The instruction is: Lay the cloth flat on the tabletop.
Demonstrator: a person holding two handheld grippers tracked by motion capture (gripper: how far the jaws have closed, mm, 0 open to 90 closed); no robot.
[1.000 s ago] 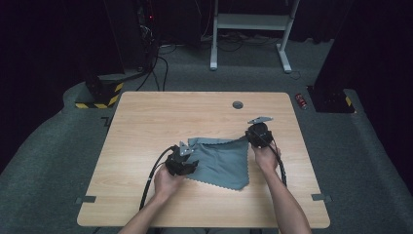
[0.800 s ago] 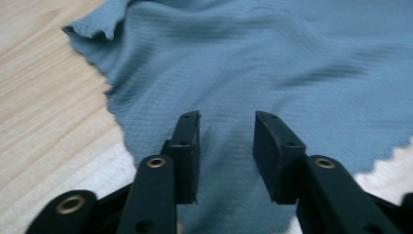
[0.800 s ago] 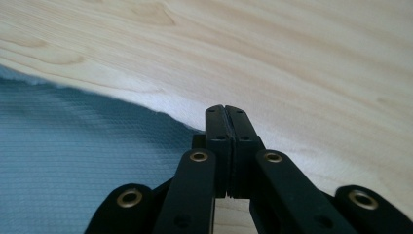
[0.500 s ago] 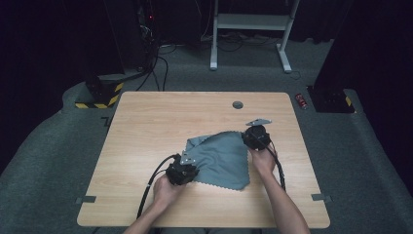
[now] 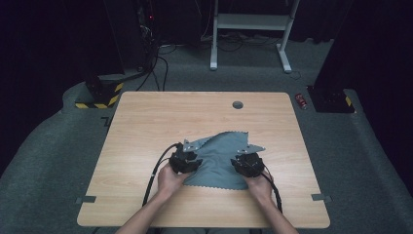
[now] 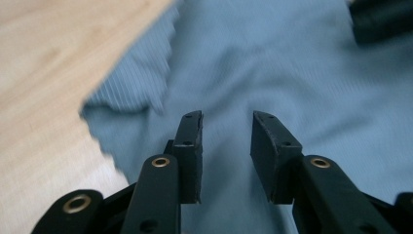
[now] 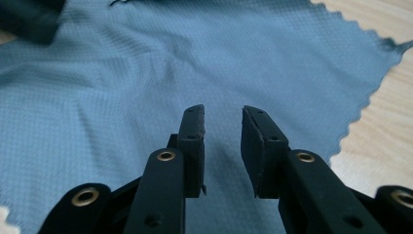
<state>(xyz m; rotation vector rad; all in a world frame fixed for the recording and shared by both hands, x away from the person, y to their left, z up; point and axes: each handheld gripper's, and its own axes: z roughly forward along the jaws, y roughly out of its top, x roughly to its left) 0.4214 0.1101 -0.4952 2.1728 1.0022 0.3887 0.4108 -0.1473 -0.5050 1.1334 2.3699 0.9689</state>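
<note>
A grey-blue cloth (image 5: 219,158) with zigzag edges lies rumpled on the wooden table (image 5: 146,122), near its front middle. My left gripper (image 5: 192,160) rests over the cloth's left edge. In the left gripper view my left gripper (image 6: 226,117) is open; its jaws have just been opening, with nothing between them, and a folded flap (image 6: 136,83) lies ahead to the left. My right gripper (image 5: 241,163) is over the near right part. My right gripper (image 7: 223,109) is also open, just widened, with bare cloth (image 7: 146,73) beneath it.
A round cable hole (image 5: 237,105) sits near the table's far edge. On the floor beyond are a red can (image 5: 302,101), a white frame (image 5: 248,29) and a yellow-black striped base (image 5: 100,95). Cables trail from both grippers toward the front edge.
My right gripper has let go at the cloth's far right corner and moved nearer to the person, with its jaws now apart. The left gripper has barely shifted and has reopened.
</note>
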